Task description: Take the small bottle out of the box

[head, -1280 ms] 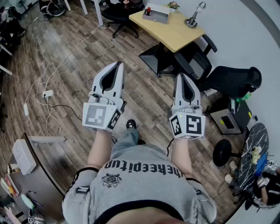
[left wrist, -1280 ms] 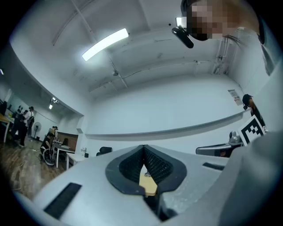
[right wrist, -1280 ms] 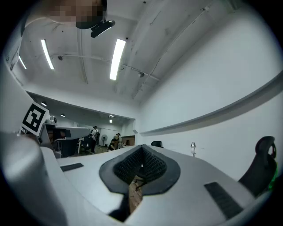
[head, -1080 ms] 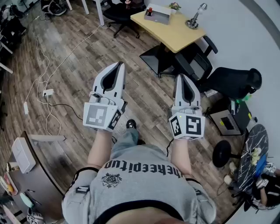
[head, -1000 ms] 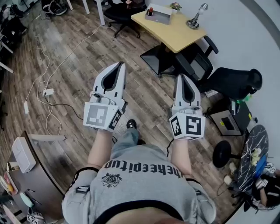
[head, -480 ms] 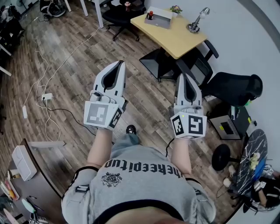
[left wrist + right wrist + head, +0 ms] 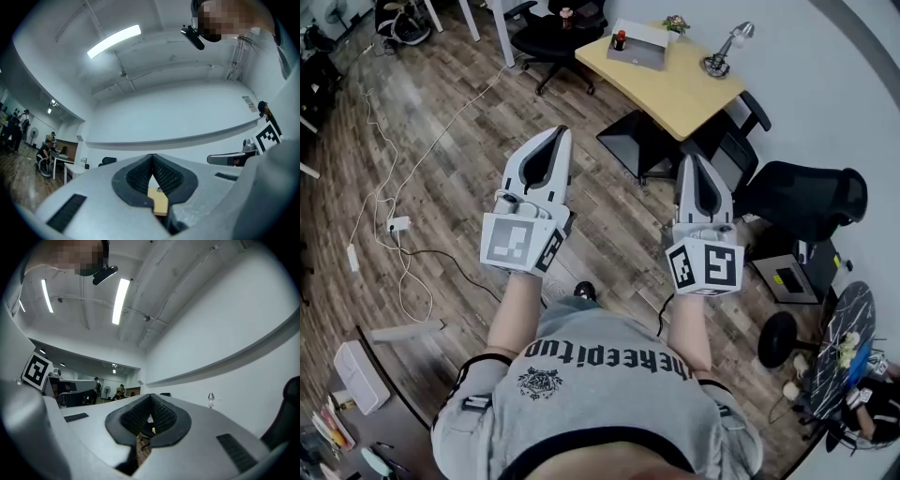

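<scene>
At the far left of my head view a white cable (image 7: 380, 178) trails over the plank floor (image 7: 450, 112), and next to it my left gripper (image 7: 555, 136) is raised above the floor, jaws pressed together with nothing between them. Between the two tools and well beyond them, on the yellow desk (image 7: 675, 84), the small bottle (image 7: 620, 39) with its red top stands at the left end of the grey box (image 7: 645, 44); I cannot tell whether it sits inside or against it. Further right, my right gripper (image 7: 692, 161) is closed too and empty, level with the other and apart from it.
</scene>
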Demonstrator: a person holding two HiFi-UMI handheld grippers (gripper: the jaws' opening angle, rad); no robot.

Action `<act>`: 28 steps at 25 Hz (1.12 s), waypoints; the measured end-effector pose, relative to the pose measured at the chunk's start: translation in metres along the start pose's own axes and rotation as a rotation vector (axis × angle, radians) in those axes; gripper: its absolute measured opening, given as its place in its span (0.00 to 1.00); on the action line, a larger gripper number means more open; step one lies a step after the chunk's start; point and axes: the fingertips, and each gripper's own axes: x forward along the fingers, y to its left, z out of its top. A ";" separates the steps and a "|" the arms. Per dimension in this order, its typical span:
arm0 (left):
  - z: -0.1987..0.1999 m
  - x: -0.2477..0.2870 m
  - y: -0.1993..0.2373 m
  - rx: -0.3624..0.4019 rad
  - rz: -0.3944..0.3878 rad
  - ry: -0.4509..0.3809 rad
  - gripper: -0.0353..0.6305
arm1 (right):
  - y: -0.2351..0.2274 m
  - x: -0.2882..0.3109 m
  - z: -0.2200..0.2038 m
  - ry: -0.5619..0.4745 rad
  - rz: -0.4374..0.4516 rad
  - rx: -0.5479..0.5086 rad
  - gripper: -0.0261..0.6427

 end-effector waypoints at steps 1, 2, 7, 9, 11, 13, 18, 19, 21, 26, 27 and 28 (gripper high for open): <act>-0.002 0.003 0.005 -0.003 -0.005 0.001 0.06 | 0.001 0.005 -0.002 0.002 -0.004 0.001 0.04; -0.004 0.007 0.009 -0.005 -0.010 0.002 0.06 | 0.002 0.010 -0.004 0.004 -0.008 0.002 0.04; -0.011 0.019 0.027 -0.012 -0.020 0.001 0.06 | 0.007 0.028 -0.014 0.012 -0.012 0.004 0.04; -0.013 0.024 0.033 -0.015 -0.021 0.003 0.06 | 0.007 0.035 -0.016 0.017 -0.012 0.009 0.04; -0.014 0.027 0.037 -0.015 -0.020 0.001 0.06 | 0.006 0.043 -0.016 0.018 -0.009 0.008 0.04; -0.015 0.031 0.044 -0.016 -0.012 -0.002 0.06 | 0.007 0.051 -0.016 0.014 -0.003 0.001 0.04; -0.023 0.048 0.059 -0.021 0.005 -0.003 0.06 | 0.000 0.076 -0.021 0.011 0.005 0.000 0.04; -0.025 0.055 0.061 -0.020 0.007 -0.005 0.06 | -0.004 0.083 -0.023 0.011 0.007 0.001 0.04; -0.029 0.070 0.068 -0.015 0.011 -0.007 0.06 | -0.011 0.099 -0.027 0.010 0.012 0.002 0.04; -0.037 0.114 0.087 -0.008 0.025 -0.017 0.06 | -0.031 0.145 -0.034 -0.003 0.028 0.002 0.04; -0.038 0.123 0.090 -0.005 0.027 -0.020 0.06 | -0.036 0.155 -0.034 -0.007 0.032 0.000 0.04; -0.039 0.133 0.093 -0.002 0.029 -0.023 0.06 | -0.040 0.164 -0.034 -0.010 0.036 -0.001 0.04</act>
